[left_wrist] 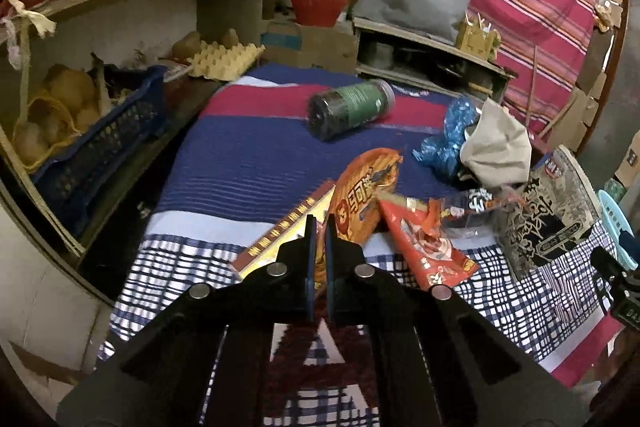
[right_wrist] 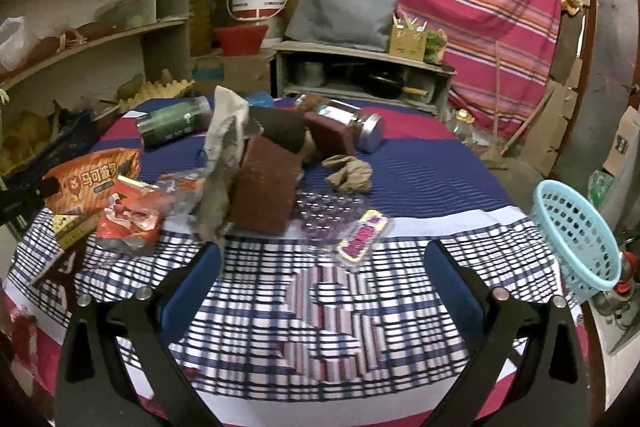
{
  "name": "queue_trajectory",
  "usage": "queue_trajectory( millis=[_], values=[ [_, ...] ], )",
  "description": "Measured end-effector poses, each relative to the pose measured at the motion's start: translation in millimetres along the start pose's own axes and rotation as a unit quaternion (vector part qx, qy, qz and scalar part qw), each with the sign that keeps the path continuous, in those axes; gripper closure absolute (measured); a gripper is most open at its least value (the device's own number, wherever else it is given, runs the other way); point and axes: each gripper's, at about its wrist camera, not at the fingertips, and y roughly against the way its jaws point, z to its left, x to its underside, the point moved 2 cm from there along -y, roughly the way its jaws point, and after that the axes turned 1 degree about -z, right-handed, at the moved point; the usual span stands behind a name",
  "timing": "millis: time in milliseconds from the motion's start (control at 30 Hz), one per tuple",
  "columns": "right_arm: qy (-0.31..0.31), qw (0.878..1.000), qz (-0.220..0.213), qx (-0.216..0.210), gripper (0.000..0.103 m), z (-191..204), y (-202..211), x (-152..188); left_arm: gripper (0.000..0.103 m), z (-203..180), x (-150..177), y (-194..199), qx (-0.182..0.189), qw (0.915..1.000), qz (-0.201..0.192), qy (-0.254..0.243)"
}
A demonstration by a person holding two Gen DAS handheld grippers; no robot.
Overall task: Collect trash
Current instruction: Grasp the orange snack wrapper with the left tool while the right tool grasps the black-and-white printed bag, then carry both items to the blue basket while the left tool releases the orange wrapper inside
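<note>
Our left fingers (left_wrist: 319, 227) sit nearly closed around the near edge of an orange snack wrapper (left_wrist: 366, 195). Our right fingers (right_wrist: 324, 255) spread wide over bare checked cloth (right_wrist: 400, 307). A blue basket (right_wrist: 576, 235) hangs off the counter's right edge.

bare checked cloth (right_wrist: 320, 307) ahead, wrappers (right_wrist: 128, 215) crowding left, basket (right_wrist: 576, 235) right

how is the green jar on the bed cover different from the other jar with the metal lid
The green jar has a dark green label wrapped around its body; the metal-lidded jar is clear glass showing brownish contents. The green jar lies at the left of the pile, clear of the clutter; the metal-lidded jar lies to the right, partly behind a maroon block. Its shiny lid faces the camera; the green jar's end looks pale and translucent. Both lie on their sides on the striped cover.
</note>
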Motion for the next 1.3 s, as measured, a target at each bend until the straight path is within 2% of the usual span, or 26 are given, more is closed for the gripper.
queue_trajectory(
  millis=[333,433,500,567,600,667,767,1033,1300],
  values=[
    [0.009,0.999,0.027,-0.032,0.004,24,-25,-1,0.101,9,-8,11,-0.004,0.9999,-0.010,0.012],
    [0.016,0.999,0.031,-0.038,0.008,29,-34,-3,0.101,7,-9,13,-0.008,0.9998,-0.012,0.013],
    [0.026,0.998,0.034,-0.048,0.021,33,-40,-5,0.101,5,-10,14,-0.008,0.9998,-0.011,0.014],
    [0.032,0.997,0.040,-0.063,0.045,36,-46,-8,0.101,2,-10,14,-0.010,0.9998,-0.010,0.013],
    [0.033,0.995,0.047,-0.079,0.052,37,-51,-10,0.101,0,-10,14,-0.012,0.9998,-0.010,0.011],
    [0.026,0.992,0.055,-0.106,0.078,35,-55,-10,0.101,-6,-12,15,-0.015,0.9998,-0.011,0.006],
    [0.014,0.991,0.055,-0.124,0.089,26,-55,-10,0.101,-17,-16,21,-0.018,0.9997,-0.016,-0.002],
    [-0.016,0.990,0.029,-0.134,0.095,-38,-33,-18,0.101,-63,-31,37,0.001,0.9990,-0.038,-0.022],
    [-0.062,0.991,0.012,-0.115,0.097,-129,-16,-25,0.101,-148,-39,49,0.052,0.9949,-0.059,-0.063]
  ],
)
